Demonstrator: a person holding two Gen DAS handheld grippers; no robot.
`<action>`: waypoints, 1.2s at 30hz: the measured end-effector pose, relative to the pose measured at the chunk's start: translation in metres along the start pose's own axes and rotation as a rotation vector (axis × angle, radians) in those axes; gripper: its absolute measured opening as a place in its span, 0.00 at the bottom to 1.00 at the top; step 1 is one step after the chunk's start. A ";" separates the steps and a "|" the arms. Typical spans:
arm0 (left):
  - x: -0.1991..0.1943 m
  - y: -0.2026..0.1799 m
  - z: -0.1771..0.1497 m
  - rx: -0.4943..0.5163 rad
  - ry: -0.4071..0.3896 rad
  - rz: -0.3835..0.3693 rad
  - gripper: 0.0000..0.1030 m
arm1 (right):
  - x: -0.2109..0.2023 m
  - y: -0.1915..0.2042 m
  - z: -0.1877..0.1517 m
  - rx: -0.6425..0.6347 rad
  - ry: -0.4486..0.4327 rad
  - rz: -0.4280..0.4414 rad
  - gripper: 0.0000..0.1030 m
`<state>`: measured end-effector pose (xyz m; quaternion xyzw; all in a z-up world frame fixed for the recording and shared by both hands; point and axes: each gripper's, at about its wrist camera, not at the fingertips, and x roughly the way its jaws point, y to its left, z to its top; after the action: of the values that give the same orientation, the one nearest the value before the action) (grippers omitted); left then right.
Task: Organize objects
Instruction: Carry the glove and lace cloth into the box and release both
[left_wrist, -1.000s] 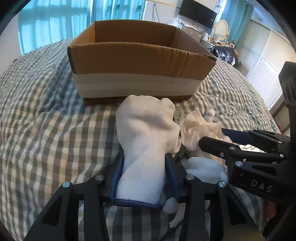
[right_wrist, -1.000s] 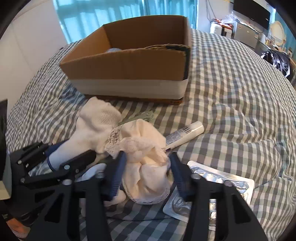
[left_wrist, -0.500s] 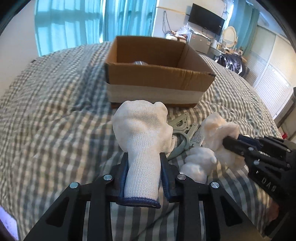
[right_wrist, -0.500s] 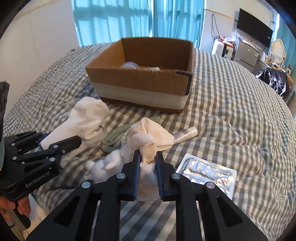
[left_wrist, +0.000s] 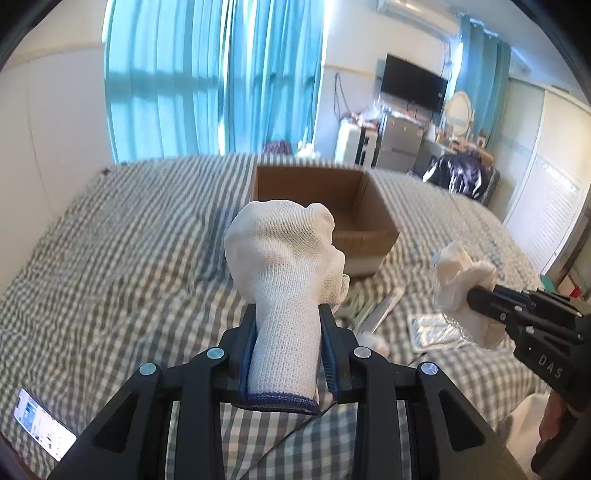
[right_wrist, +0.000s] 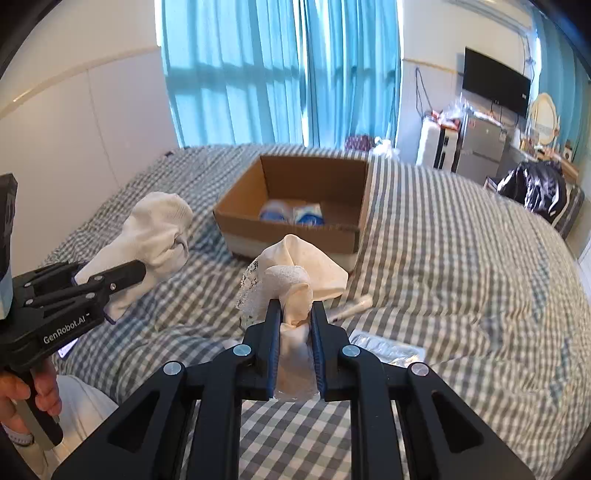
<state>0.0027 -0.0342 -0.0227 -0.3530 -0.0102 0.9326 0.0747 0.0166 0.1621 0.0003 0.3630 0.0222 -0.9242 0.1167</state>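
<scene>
My left gripper (left_wrist: 286, 347) has its fingers (left_wrist: 248, 343) pinching a white knit glove (left_wrist: 284, 266) by the cuff end, with the blue-trimmed edge hanging out behind the pads and the bunched body of the glove standing up in front of me. It is lifted clear of the checked bed (left_wrist: 110, 258). From the right wrist view the same glove (right_wrist: 155, 236) shows off to the left, held up above the blanket.

My right gripper (right_wrist: 293, 336) has its fingers (right_wrist: 271, 332) pressed tight on a cream cloth with a lace edge (right_wrist: 295, 273), which puffs out above the tips. In the left wrist view that cloth (left_wrist: 461, 273) sits at the right, raised off the bed.

Ahead of both is an open cardboard box (right_wrist: 295, 195) standing on the bed; inside it lie two pale items with blue on them (right_wrist: 291, 214), too blurred to name. On the blanket below my fingers are a white tube (right_wrist: 351, 308) and a silvery foil pack (right_wrist: 388, 349) lying near each other, and a greenish object (left_wrist: 354, 308) just beside the glove, partly hidden. A phone (left_wrist: 44, 430) with a lit screen lies at the left edge of the bed.
</scene>
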 end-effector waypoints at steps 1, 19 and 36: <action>-0.003 -0.001 0.004 0.001 -0.009 -0.003 0.30 | -0.006 -0.001 0.004 -0.006 -0.013 -0.003 0.15; 0.016 -0.011 0.126 0.029 -0.135 -0.035 0.30 | -0.011 -0.008 0.139 -0.050 -0.192 0.038 0.15; 0.219 -0.004 0.137 0.091 0.021 -0.020 0.30 | 0.219 -0.050 0.169 -0.023 -0.026 0.007 0.14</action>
<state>-0.2488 0.0068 -0.0634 -0.3591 0.0294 0.9275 0.1001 -0.2628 0.1455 -0.0250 0.3497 0.0302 -0.9280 0.1245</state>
